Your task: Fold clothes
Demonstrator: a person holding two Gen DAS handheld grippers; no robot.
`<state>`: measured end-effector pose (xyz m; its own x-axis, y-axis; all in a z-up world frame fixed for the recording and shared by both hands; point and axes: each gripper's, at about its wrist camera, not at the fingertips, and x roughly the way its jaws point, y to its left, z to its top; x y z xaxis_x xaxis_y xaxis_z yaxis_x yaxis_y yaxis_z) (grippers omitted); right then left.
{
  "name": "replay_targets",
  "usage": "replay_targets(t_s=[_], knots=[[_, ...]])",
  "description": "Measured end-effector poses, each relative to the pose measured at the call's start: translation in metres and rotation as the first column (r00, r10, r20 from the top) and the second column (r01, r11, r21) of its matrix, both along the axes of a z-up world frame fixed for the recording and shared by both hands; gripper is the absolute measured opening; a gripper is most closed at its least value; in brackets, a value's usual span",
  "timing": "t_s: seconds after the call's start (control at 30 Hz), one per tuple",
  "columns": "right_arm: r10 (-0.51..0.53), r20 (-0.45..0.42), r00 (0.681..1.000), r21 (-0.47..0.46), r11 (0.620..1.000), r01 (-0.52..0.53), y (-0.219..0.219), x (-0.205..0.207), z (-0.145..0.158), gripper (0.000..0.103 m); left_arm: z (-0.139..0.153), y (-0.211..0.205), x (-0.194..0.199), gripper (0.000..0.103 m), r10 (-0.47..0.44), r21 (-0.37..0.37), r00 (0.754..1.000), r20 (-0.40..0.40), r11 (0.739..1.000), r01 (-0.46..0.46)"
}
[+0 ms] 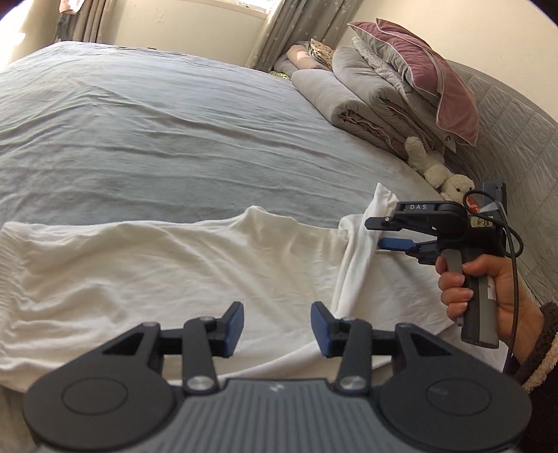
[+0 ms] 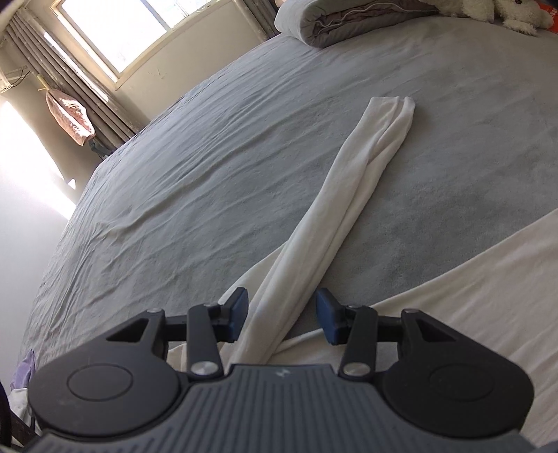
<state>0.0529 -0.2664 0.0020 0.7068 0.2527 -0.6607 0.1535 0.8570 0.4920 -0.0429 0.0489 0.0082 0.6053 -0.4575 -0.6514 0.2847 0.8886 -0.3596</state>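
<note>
A white long-sleeved garment [image 1: 174, 271] lies spread flat across the near side of the grey bed sheet [image 1: 174, 139]. My left gripper [image 1: 277, 324] hovers open over the garment's body, nothing between its pads. At the right, a hand [image 1: 488, 289] holds my right gripper [image 1: 378, 232], its jaws apart beside the raised sleeve [image 1: 380, 198]. In the right wrist view the sleeve [image 2: 348, 181] runs straight away over the sheet, folded lengthwise. My right gripper [image 2: 282, 313] straddles the sleeve's near end, and both pads stand off the cloth. The garment's body [image 2: 470, 278] fills the lower right.
Folded grey duvets [image 1: 366, 104] and a mauve pillow [image 1: 436, 80] are stacked at the quilted headboard [image 1: 505, 115], with a white plush toy [image 1: 439, 170] below them. A window [image 2: 115, 31] and curtains lie beyond the bed. Bare sheet stretches beyond the garment.
</note>
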Motion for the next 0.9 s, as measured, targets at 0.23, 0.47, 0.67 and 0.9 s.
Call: replay_targets(t_s=[0.23, 0.47, 0.67, 0.9], knots=[[0.022, 0.082, 0.996, -0.036, 0.999, -0.019, 0.007, 0.017, -0.004, 0.038, -0.015, -0.021, 0.027, 0.045, -0.021, -0.030, 0.999, -0.040, 0.999, 0.020], [0.034, 0.215, 0.976, 0.087, 0.995, -0.054, 0.001, 0.008, 0.019, 0.012, -0.020, -0.015, 0.043, 0.048, 0.013, -0.086, 0.997, -0.078, 0.996, -0.019], [0.060, 0.392, 0.918, 0.170, 0.976, -0.137, 0.006, -0.015, 0.069, 0.012, -0.019, -0.012, 0.043, 0.048, 0.036, -0.086, 0.996, -0.077, 0.995, -0.043], [0.130, 0.548, 0.826, 0.140, 0.960, -0.243, 0.024, -0.049, 0.117, 0.012, -0.008, -0.007, 0.033, 0.052, 0.020, -0.089, 0.999, -0.034, 0.996, -0.023]])
